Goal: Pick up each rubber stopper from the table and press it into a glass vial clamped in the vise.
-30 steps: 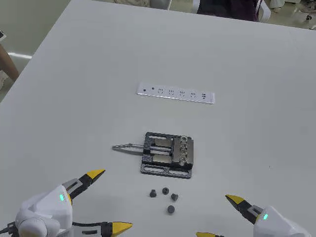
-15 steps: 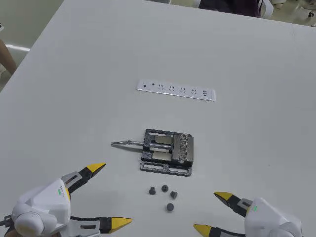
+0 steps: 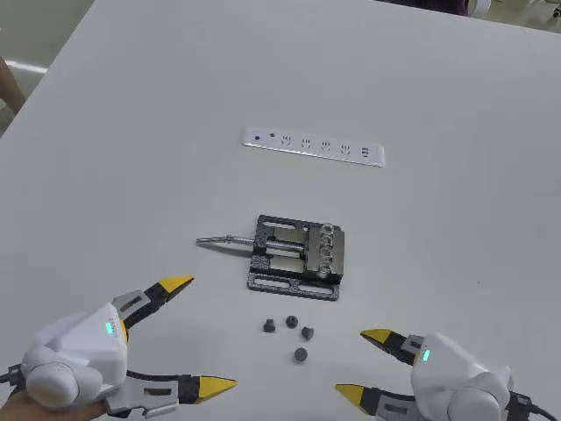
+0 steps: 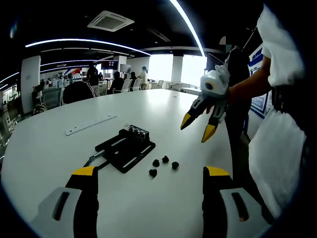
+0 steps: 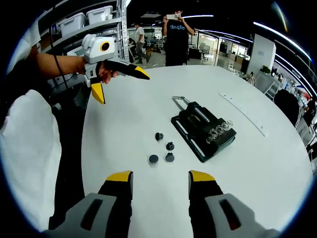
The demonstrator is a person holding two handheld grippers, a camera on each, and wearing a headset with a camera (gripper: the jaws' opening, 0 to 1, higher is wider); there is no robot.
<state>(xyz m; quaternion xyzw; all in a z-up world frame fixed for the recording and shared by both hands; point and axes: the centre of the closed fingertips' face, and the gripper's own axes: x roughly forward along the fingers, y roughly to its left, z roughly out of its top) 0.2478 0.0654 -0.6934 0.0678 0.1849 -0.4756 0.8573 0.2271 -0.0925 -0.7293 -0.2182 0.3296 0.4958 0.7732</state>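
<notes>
Rubber stoppers point(image 3: 291, 322), four of them, lie loose on the white table point(image 3: 131, 132) just in front of the vise point(image 3: 295, 257); glass vials point(image 3: 327, 248) stand in a row held in the vise; left gripper point(image 3: 202, 333) hovers left of the stoppers, jaws wide, empty; right gripper point(image 3: 359, 361) hovers to their right, jaws wide, empty; power strip point(image 3: 313, 146) lies beyond the vise.

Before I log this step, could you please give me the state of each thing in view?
Left gripper: open, empty.
Right gripper: open, empty.
Glass vials: upright, clamped, unstoppered.
Vise: closed on them.
Rubber stoppers: four, loose on the table.
Power strip: nothing plugged in.
</notes>
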